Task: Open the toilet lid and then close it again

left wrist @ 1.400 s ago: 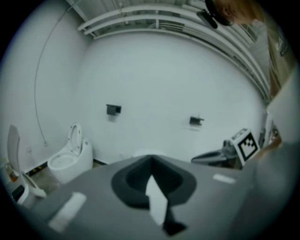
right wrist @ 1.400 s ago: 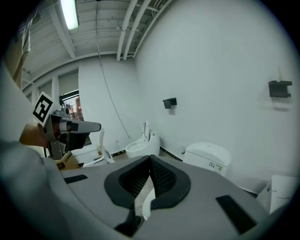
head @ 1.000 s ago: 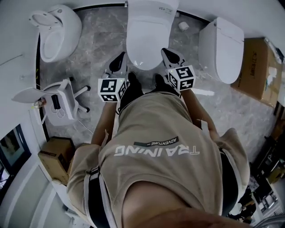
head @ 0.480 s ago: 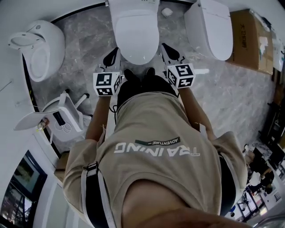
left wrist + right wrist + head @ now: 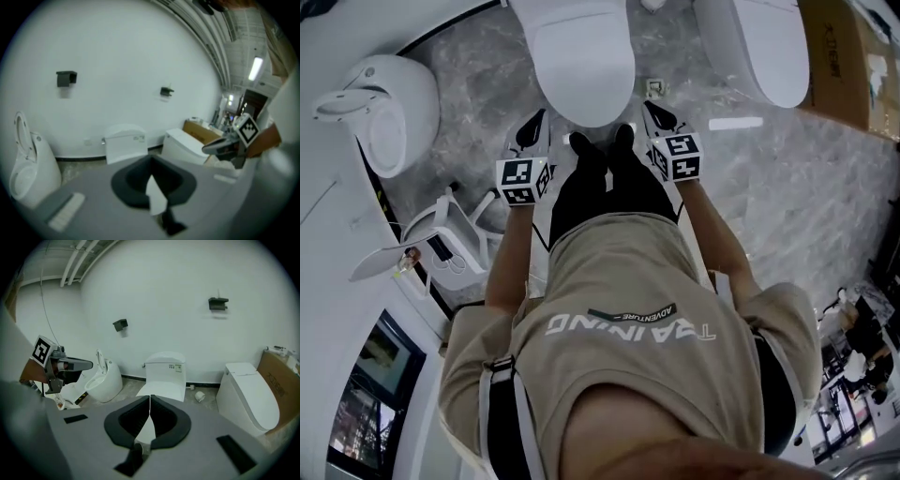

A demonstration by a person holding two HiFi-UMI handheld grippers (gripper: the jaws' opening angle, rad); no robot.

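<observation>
- White ceramic toilet with its flat lid down (image 5: pixel 581 56): sits higher in the head view than a second ago, and the person's black shoes (image 5: pixel 600 150) now stand at its front rim. The lid is shut and untouched; opening has not begun.
- Left gripper (image 5: pixel 534 127) and right gripper (image 5: pixel 656 117): both have come down and now flank the front of the bowl, one each side, clear of the lid.
- Jaws: the left gripper view shows its pair together with nothing between; the right pair also meet at the tips, empty. My read is that closed jaws could nudge the lid up from under its front edge.
- Rounded white toilet with its seat raised (image 5: pixel 389 103): well off to the left, no obstacle.
- Second closed white toilet (image 5: pixel 764 47): to the right, apart from the right gripper.
- Brown cardboard box (image 5: pixel 848 56): beyond it, against the wall.
- White paper roll (image 5: pixel 200 396): on the floor between the two closed toilets, out of the way.
- Nothing lies on the lid; the swing toward the tank looks free.
</observation>
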